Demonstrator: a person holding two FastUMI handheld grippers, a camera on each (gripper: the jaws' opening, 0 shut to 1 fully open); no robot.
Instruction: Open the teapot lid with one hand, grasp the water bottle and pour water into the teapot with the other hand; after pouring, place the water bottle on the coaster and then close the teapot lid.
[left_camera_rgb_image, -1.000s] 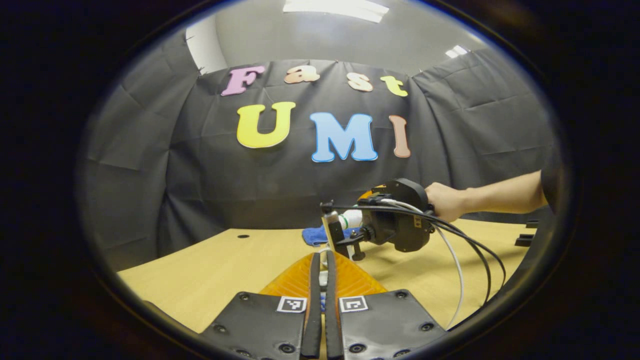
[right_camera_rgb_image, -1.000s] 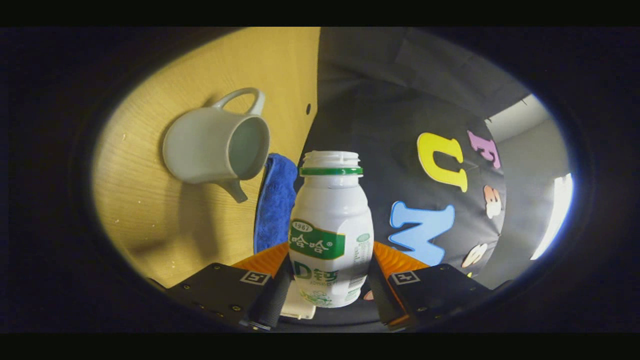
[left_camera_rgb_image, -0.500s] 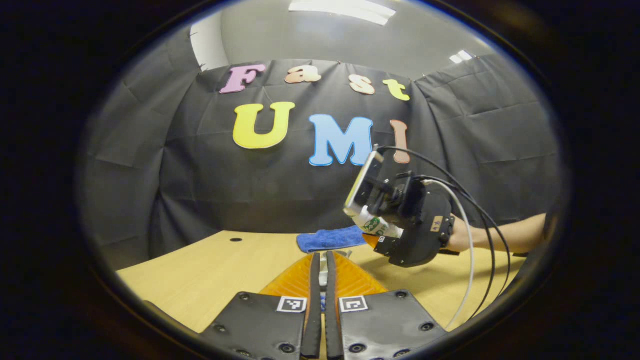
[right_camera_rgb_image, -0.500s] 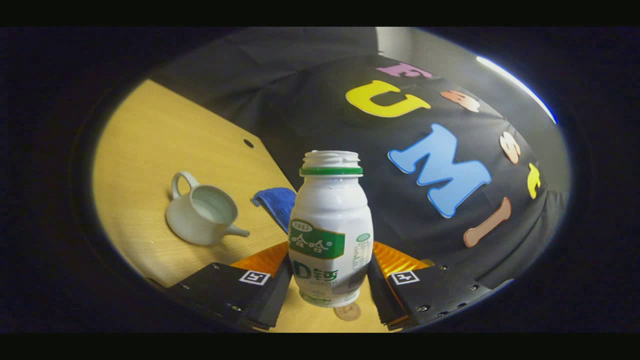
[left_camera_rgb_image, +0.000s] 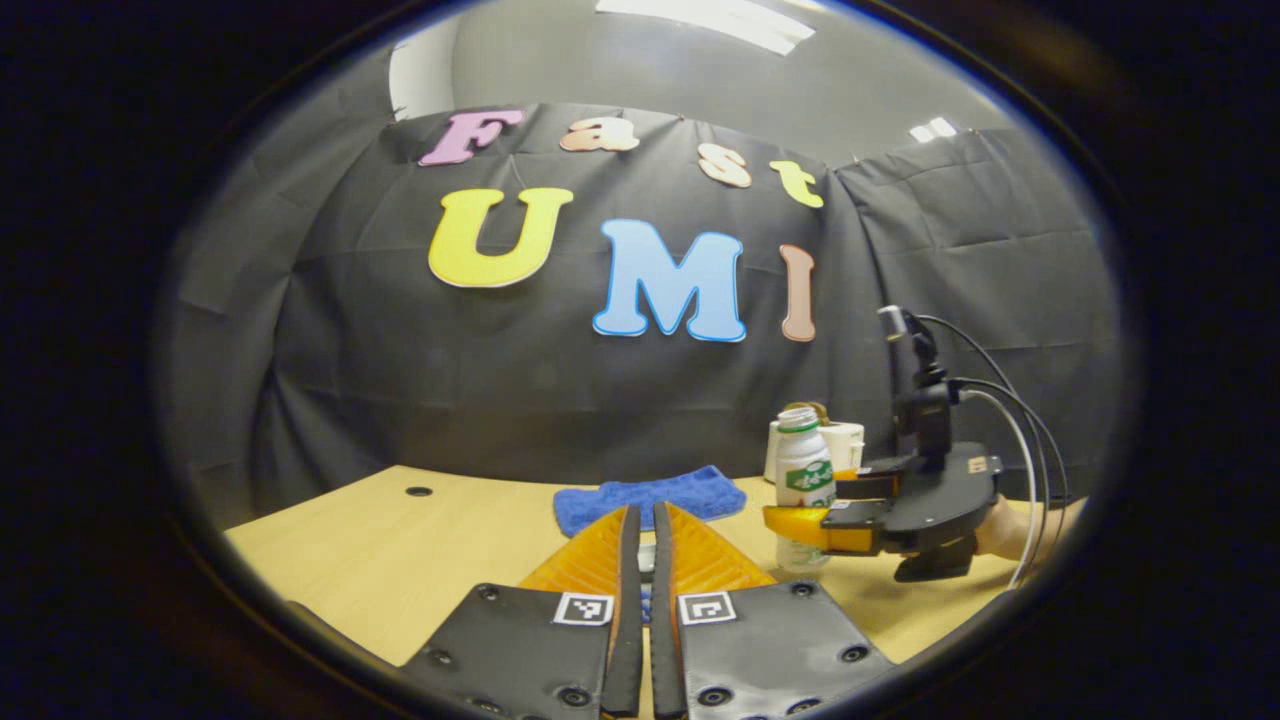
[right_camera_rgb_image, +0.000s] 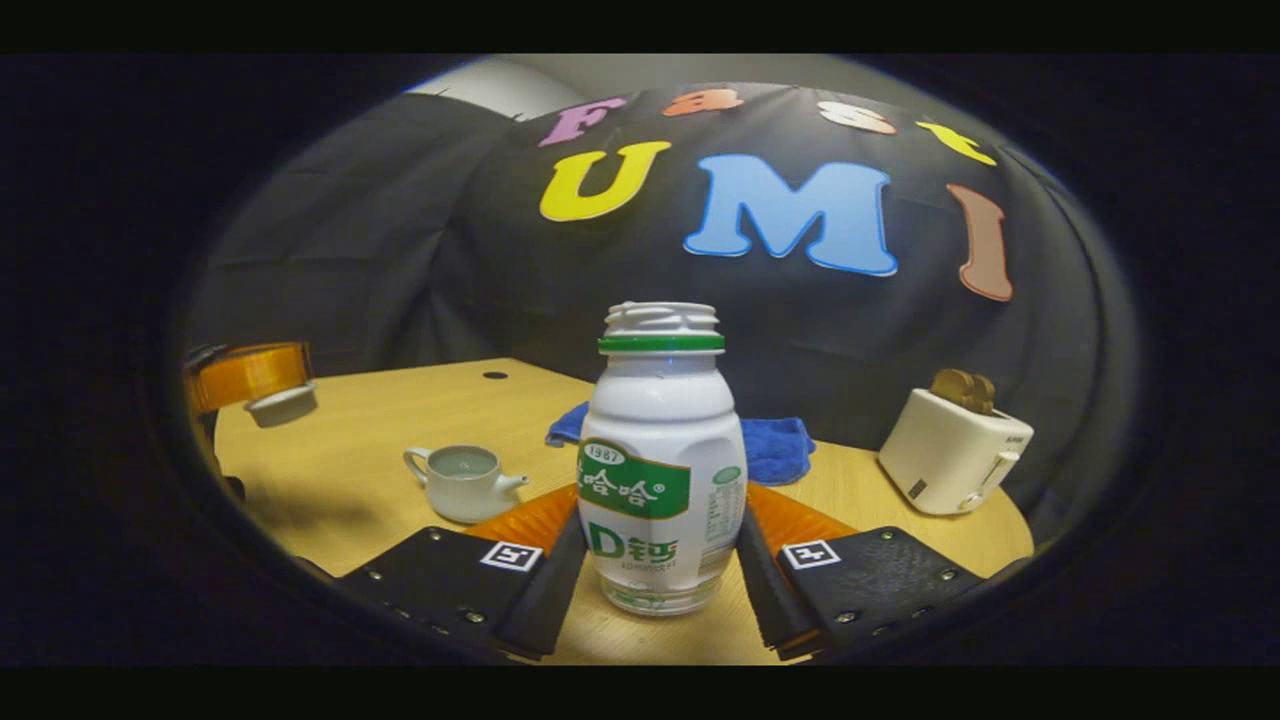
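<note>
The left gripper view looks low across the table (left_camera_rgb_image: 420, 540) at the back wall. The right gripper view sits very close to the bottle (right_camera_rgb_image: 661, 460). Both views share the blue cloth (left_camera_rgb_image: 655, 495) and toaster (right_camera_rgb_image: 950, 450).

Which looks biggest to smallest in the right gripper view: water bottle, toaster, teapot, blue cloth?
As they look, largest first:
1. water bottle, inflated by nearness, since it stands between the right gripper fingers
2. toaster and blue cloth, too alike to rank; the bottle hides part of the cloth
3. teapot
</note>
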